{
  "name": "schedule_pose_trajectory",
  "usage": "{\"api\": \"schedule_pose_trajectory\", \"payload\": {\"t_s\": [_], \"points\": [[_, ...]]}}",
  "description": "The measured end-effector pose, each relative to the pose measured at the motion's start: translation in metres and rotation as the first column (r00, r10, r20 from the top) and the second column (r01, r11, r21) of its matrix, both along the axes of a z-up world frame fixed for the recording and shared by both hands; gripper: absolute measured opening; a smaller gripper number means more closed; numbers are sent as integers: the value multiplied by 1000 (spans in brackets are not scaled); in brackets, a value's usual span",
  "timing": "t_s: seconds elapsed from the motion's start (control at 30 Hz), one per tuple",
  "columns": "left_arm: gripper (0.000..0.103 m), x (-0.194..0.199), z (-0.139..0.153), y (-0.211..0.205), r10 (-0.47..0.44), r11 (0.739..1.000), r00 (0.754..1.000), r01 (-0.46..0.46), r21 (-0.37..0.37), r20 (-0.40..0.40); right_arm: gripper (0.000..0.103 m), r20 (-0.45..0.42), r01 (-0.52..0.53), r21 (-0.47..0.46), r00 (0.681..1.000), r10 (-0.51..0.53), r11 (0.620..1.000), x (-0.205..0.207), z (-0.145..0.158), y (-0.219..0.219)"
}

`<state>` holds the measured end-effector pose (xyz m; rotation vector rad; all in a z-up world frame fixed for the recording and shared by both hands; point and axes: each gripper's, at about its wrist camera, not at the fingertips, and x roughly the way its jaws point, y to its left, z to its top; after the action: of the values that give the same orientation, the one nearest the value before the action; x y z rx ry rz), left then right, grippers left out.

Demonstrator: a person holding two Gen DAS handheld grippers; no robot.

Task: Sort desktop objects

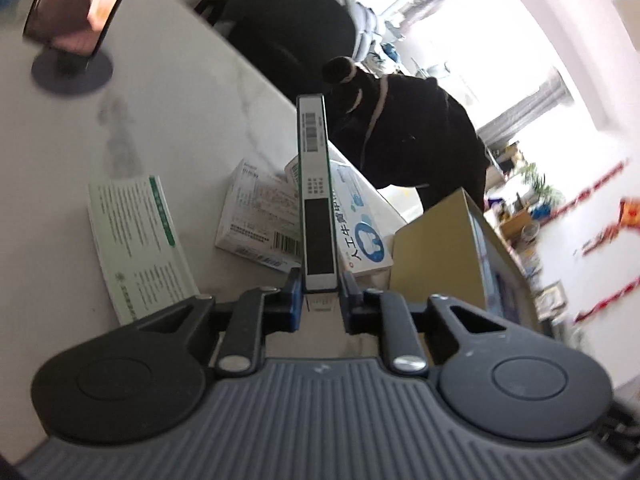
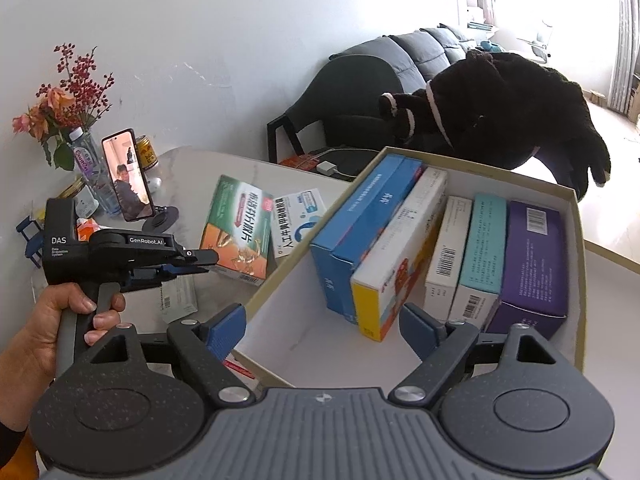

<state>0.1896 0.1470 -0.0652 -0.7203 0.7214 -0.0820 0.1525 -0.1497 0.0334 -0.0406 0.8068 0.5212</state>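
The left gripper [image 1: 319, 296] is clamped on a thin white-and-green medicine carton [image 1: 316, 200], held edge-on — likely so it slots upright beside those in the tan cardboard box [image 2: 576, 240]. The right gripper [image 2: 322, 332] hangs wide open, empty, over the box's near left corner.

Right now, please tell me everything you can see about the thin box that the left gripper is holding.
The thin box is a slim white carton, apparently cardboard, with green edging. Its narrow face shows a barcode near the far end, small print in the middle and a black panel near the left gripper, whose blue-padded fingers clamp its near end. It is held edge-on, pointing away from the camera above the marble table; only the fingers touch it.
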Motion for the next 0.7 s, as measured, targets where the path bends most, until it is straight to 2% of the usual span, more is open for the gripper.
{"api": "schedule_pose_trajectory", "payload": {"t_s": [0.1, 0.17, 0.4, 0.57, 0.7], "points": [[16, -7, 6, -1, -42, 997, 999, 42, 61, 3, 86, -7, -6, 13, 1000, 6, 1000, -3, 0, 7], [16, -15, 11, -1, -69, 988, 998, 68, 136, -2, 86, -14, -10, 25, 1000, 10, 1000, -5, -1, 13], [17, -33, 24, -9, -181, 932, 983, 179, 314, -24, 86, -37, -21, 68, 999, 23, 998, -13, -3, 31], [17, -53, 27, -14, -234, 899, 972, 231, 372, -39, 87, -53, -28, 98, 998, 33, 995, -18, -5, 44], [17, -69, 25, -18, -247, 889, 968, 244, 387, -44, 87, -66, -33, 122, 997, 41, 992, -23, -6, 54]]}}
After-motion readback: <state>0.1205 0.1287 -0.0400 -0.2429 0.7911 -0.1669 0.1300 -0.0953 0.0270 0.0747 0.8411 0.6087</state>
